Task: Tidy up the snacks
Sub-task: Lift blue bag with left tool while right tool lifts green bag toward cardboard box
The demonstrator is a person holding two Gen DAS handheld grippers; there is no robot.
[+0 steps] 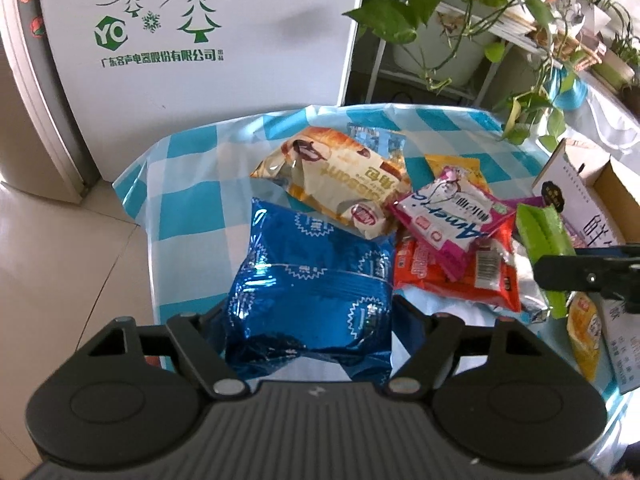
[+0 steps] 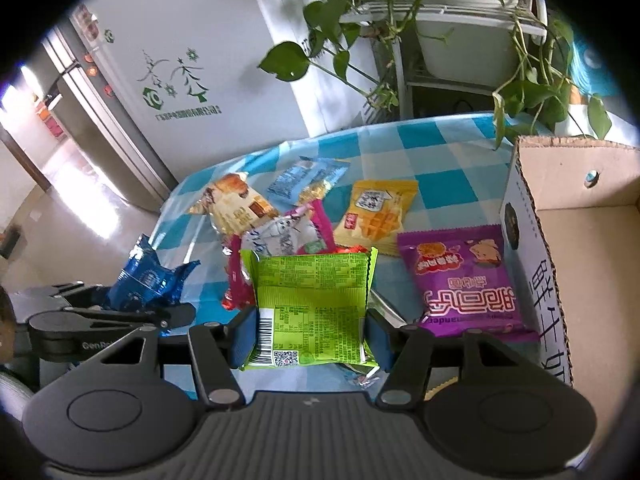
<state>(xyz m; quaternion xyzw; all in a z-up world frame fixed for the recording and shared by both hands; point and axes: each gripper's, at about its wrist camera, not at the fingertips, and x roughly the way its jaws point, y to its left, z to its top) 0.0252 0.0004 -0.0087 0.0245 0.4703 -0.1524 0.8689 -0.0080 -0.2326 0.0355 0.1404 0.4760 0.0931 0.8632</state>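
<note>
Blue foil pack [image 1: 308,292] in left claw [image 1: 308,320]; green pack [image 2: 310,312] in right claw [image 2: 310,336].

- Blue foil packet [image 1: 308,288]: lower end hidden behind the left gripper [image 1: 316,344] body, so pad contact is not visible in the left wrist view.
- Green packet [image 2: 310,308]: its side edges are covered by the right gripper [image 2: 310,336] pads; in the left wrist view only a strip of it shows.
- Red packet [image 1: 456,276]: mostly buried beside the green packet, under the pink-and-white packet [image 1: 452,216]; print unreadable.
- Cardboard box [image 2: 560,216]: right of the green packet, cut off by the frame edge; its inside is partly out of view.
- Small silver wrapper [image 2: 362,380] below the green packet: too small to identify.
</note>
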